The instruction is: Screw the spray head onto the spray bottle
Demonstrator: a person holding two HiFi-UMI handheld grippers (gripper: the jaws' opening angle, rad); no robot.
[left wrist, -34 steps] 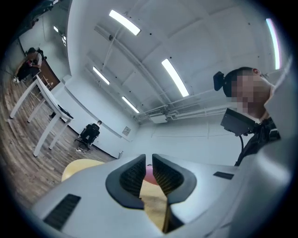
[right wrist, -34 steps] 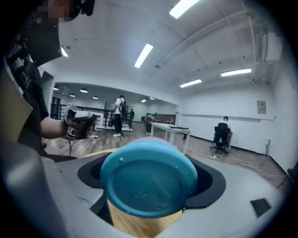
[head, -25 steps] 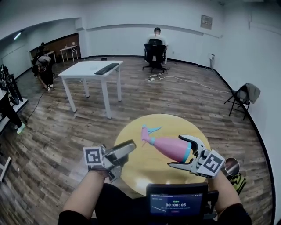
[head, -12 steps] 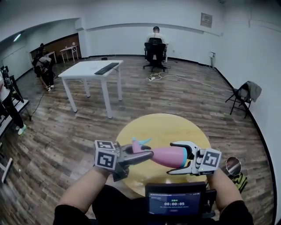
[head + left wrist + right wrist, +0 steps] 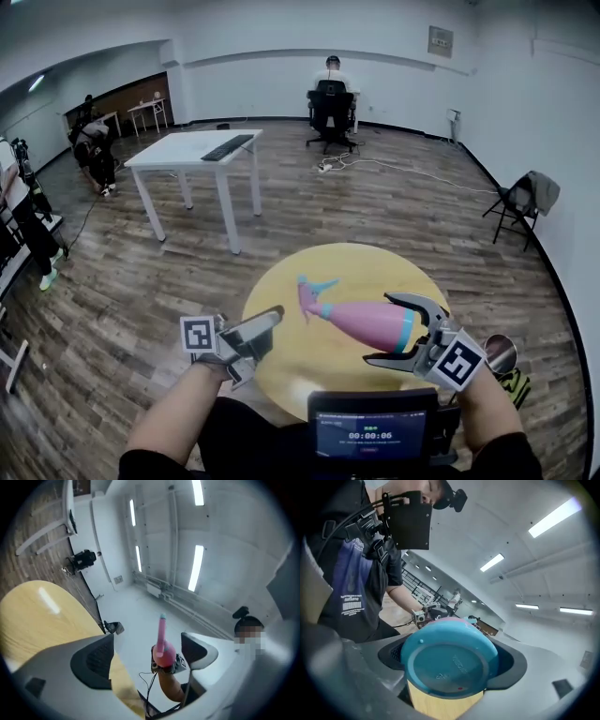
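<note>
A pink spray bottle (image 5: 367, 322) with a teal base lies nearly level above the round yellow table (image 5: 349, 265). Its pink and teal spray head (image 5: 308, 292) sits on the neck and points left. My right gripper (image 5: 380, 328) is shut on the bottle's base end, and the teal bottom (image 5: 449, 662) fills the right gripper view between the pads. My left gripper (image 5: 264, 336) hangs to the left of the spray head, apart from it. Its jaws have just been opening and nothing is between them. The left gripper view shows the bottle (image 5: 162, 645) end-on beyond the open pads (image 5: 92, 662).
A white desk (image 5: 192, 147) with a keyboard stands further back on the wooden floor. A person sits in an office chair (image 5: 330, 105) by the far wall. A folding chair (image 5: 518, 210) stands at the right. A small screen (image 5: 375, 433) hangs at my chest.
Half a second ago my left gripper was closed around the spray head; now it has let go and drawn back to the left. The right gripper has rolled with the bottle.
</note>
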